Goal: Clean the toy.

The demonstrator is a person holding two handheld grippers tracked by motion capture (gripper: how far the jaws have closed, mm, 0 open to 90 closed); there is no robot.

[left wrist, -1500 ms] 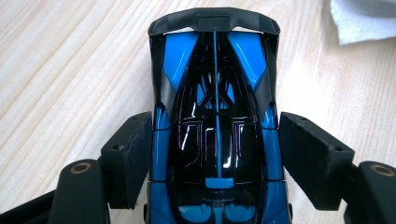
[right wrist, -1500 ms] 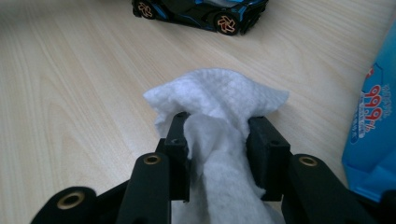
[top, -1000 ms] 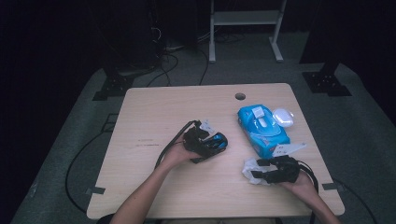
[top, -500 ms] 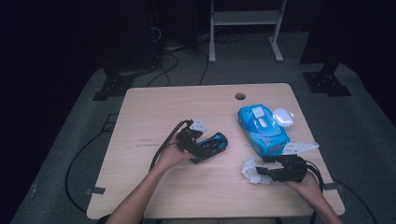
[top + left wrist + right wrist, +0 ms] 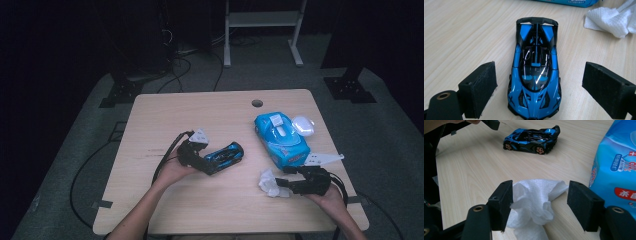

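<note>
My left gripper has just been opening: its 2 pads stand wide, clear of the blue toy car between them, which rests on the table near the middle. My right gripper is spread too, one pad brushing the crumpled white tissue between its jaws, the other apart from it. The blue wipes pack lies just beside the tissue. Bare wood lies open beyond the car, while the near edge is close to my right gripper.

A blue wipes pack lies on the right half of the wooden table; a white lid-like piece rests just beside its far right edge; a round hole sits near the table's far edge. Beyond the table stand a white metal frame and black stand bases on grey floor, with cables trailing between them.
</note>
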